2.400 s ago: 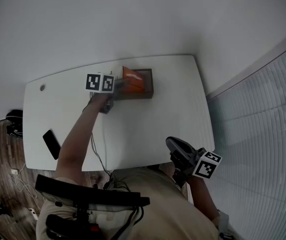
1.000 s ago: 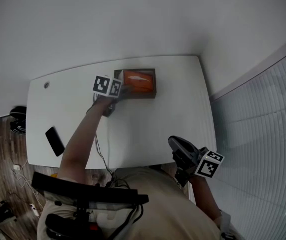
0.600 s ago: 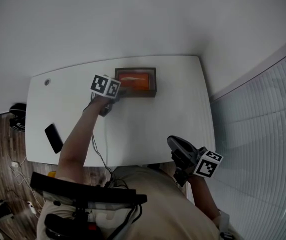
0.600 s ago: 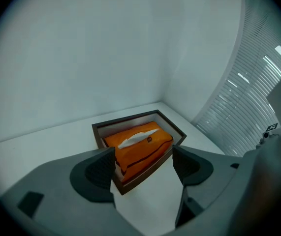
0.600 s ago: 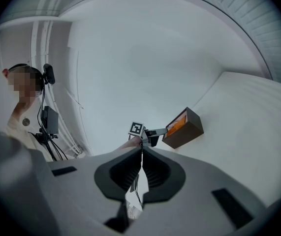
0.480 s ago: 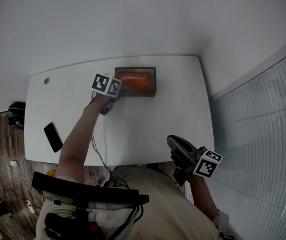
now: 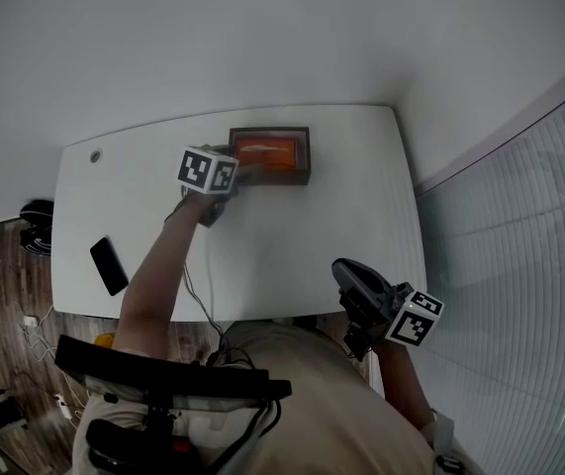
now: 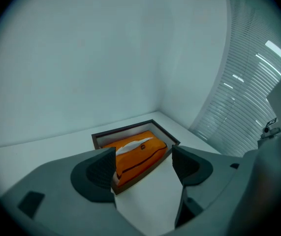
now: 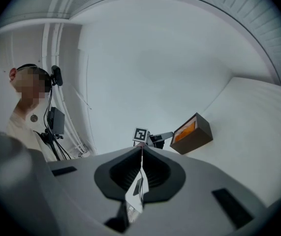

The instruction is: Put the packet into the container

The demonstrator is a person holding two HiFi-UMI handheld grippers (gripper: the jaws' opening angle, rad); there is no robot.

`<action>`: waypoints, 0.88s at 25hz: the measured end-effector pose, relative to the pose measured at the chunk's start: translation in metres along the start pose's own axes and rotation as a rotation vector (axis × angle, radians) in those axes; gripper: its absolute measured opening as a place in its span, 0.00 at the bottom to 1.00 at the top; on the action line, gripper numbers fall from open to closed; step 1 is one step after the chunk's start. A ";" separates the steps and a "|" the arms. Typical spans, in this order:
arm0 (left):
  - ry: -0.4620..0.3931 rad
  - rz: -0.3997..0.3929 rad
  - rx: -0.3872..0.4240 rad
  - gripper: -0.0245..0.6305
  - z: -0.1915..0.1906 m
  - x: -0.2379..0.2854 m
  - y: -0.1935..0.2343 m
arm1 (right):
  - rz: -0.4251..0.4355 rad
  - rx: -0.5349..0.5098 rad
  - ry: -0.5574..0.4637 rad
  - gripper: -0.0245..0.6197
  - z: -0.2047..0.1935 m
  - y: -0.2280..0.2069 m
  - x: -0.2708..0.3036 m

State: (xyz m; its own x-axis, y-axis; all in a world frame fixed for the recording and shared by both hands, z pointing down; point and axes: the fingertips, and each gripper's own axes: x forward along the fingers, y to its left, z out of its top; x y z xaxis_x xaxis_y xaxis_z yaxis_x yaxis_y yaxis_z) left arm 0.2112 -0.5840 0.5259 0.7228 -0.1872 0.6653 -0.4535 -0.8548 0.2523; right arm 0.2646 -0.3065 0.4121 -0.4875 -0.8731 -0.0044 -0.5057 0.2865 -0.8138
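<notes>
Right, so the orange packet is lying flat inside the dark brown container, with a white patch showing on its top side. The container sits on the white table, close to the far edge. The left gripper hangs just beside the container's near-left corner, tilted down toward it. Its jaws stand wide apart and have just been opening. You can see the packet through the gap between them, but it's down in the container and neither pad is touching it, so that gripper has hold of nothing. The right gripper is well apart from the container, out past the near edge of the table on the person's right side and pointing roughly level. Its jaws are pressed together with nothing in them. In the right gripper view, the container sits further out, with orange showing in it. A black phone lies well to the near-left of the container, and there's a small round hole in the table off to the container's left.
</notes>
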 end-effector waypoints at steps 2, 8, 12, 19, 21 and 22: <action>-0.038 -0.008 -0.003 0.58 0.006 -0.007 -0.005 | 0.033 -0.022 0.021 0.06 0.000 0.004 0.004; -0.098 0.026 0.030 0.58 0.015 -0.036 -0.017 | 0.108 -0.042 0.030 0.06 0.000 0.017 0.009; -0.118 0.081 -0.003 0.57 0.001 -0.061 -0.018 | 0.147 -0.048 0.055 0.06 -0.006 0.021 0.005; -0.251 0.149 -0.026 0.30 0.001 -0.118 -0.053 | 0.206 -0.031 0.075 0.06 -0.009 0.032 -0.013; -0.277 0.186 -0.007 0.25 0.000 -0.130 -0.065 | 0.232 -0.025 0.089 0.06 -0.011 0.035 -0.018; -0.289 0.206 0.004 0.21 -0.001 -0.136 -0.072 | 0.244 -0.021 0.097 0.06 -0.012 0.035 -0.021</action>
State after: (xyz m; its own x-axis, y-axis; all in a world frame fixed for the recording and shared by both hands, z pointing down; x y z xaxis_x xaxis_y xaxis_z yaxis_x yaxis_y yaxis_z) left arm 0.1454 -0.4964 0.4179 0.7343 -0.4844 0.4756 -0.6035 -0.7866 0.1306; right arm 0.2482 -0.2736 0.3903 -0.6625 -0.7355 -0.1421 -0.3788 0.4926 -0.7835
